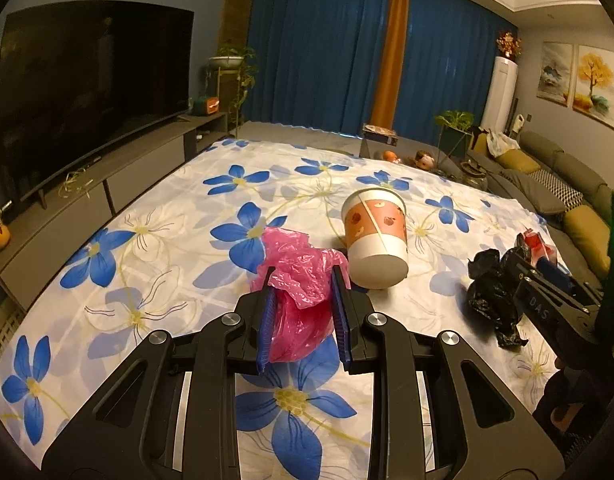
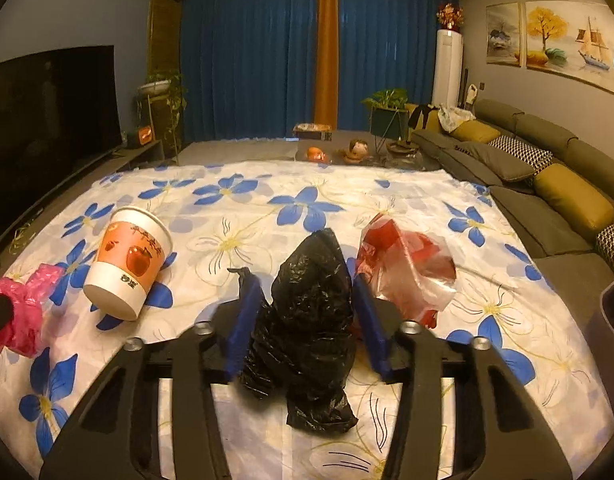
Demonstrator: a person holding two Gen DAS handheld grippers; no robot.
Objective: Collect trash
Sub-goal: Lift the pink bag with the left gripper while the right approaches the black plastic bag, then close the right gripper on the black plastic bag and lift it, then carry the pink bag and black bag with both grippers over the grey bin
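1. Trash lies on a floral cloth (image 1: 155, 216) w/ blue flowers: pink bag, black bag, paper cup, red-and-clear bag.
2. Left gripper (image 1: 303, 280): blue pads on both sides of the pink bag (image 1: 303, 284), pressing it, so it's clamped btwn the fingers, resting on the cloth.
3. Right gripper (image 2: 307, 280): fingers straddle the black bag (image 2: 311, 312); pads touch its sides, gripping it.
4. Paper cup (image 1: 377, 240) lies tipped on its side, base toward the left cam, just beside the pink bag, btwn the two grippers.
5. Red-and-clear bag (image 2: 407, 268) sits just right of the right gripper's right finger.
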